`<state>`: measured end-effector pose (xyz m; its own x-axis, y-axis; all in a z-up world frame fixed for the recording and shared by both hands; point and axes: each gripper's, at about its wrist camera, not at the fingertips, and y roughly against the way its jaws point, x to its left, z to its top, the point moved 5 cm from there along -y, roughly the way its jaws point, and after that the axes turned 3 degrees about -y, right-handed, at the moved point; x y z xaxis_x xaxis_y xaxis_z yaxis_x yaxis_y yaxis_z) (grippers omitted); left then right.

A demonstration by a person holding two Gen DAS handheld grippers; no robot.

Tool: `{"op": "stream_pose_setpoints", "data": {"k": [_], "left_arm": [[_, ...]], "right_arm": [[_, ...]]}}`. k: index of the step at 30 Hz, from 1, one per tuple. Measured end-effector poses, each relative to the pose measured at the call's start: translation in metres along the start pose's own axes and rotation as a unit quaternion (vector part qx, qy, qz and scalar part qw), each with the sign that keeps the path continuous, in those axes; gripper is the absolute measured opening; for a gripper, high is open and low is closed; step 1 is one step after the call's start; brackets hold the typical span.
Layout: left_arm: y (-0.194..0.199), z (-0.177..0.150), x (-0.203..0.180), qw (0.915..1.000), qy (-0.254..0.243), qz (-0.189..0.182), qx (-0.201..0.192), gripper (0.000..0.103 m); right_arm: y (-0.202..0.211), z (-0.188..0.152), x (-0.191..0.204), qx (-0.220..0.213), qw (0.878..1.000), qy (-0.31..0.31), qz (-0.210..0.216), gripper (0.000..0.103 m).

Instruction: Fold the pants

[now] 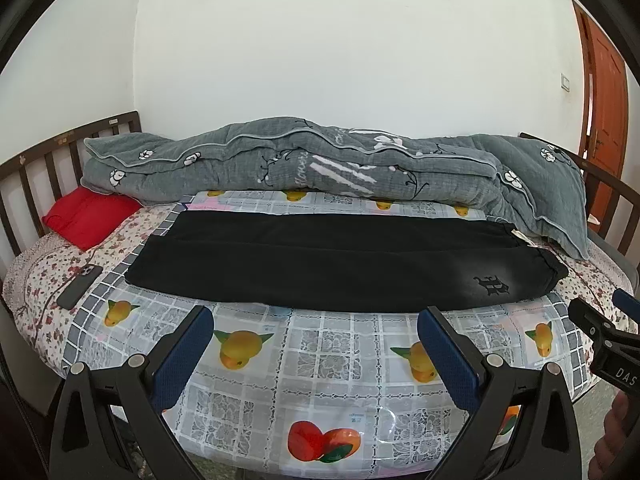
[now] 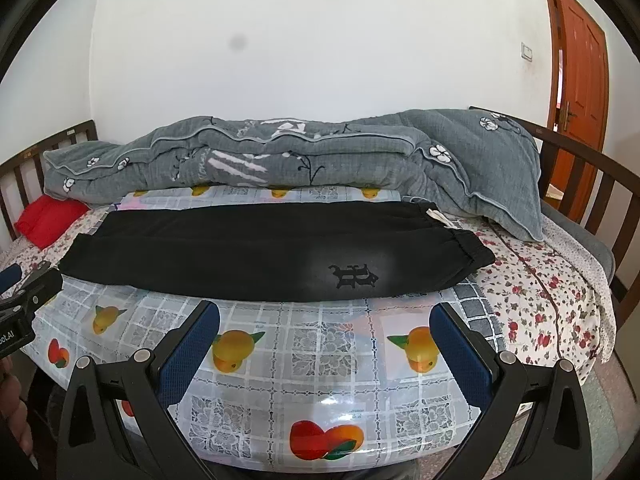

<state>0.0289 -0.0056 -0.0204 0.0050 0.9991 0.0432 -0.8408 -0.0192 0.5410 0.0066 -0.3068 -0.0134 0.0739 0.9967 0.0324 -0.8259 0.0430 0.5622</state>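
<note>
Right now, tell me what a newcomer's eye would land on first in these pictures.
The black pants dominate, laid flat across the fruit-print cloth in the middle of the bed, waistband to the right. Behind them a rumpled grey quilt runs along the wall, with a red pillow at the far left. Both grippers, left and right, hang open in front of the pants.

Even, bright daylight, soft shadows. Glare patch on the glossy plastic cover (image 2: pixel 340 404) near the front edge; fainter sheen in left view. Black pants (image 2: pixel 256 256) lose fold detail, with a pale hazy patch. Grey smudge on wall (image 2: pixel 239 43) in right view. Strong fisheye curvature, dark vignetted corners. Focus sharp.
</note>
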Motion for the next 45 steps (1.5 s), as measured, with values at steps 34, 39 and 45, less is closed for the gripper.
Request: {"op": "stream_pose_setpoints", "data": {"k": [34,39,45], "left_arm": [[-0.147,-0.067,0.083,0.9880,0.110,-0.038,0.102,0.082],[-0.182,-0.093,0.125,0.9786,0.162,-0.036,0.121,0.077],[-0.209,-0.087,0.158,0.9732,0.198,-0.046,0.108,0.077]], "right_arm": [[-0.129,-0.058,-0.055,0.057,0.997,-0.006,-0.057,0.091],[-0.169,-0.073,-0.097,0.090,0.991,-0.095,-0.018,0.076],[-0.201,-0.066,-0.117,0.082,0.982,-0.165,0.031,0.075]]}}
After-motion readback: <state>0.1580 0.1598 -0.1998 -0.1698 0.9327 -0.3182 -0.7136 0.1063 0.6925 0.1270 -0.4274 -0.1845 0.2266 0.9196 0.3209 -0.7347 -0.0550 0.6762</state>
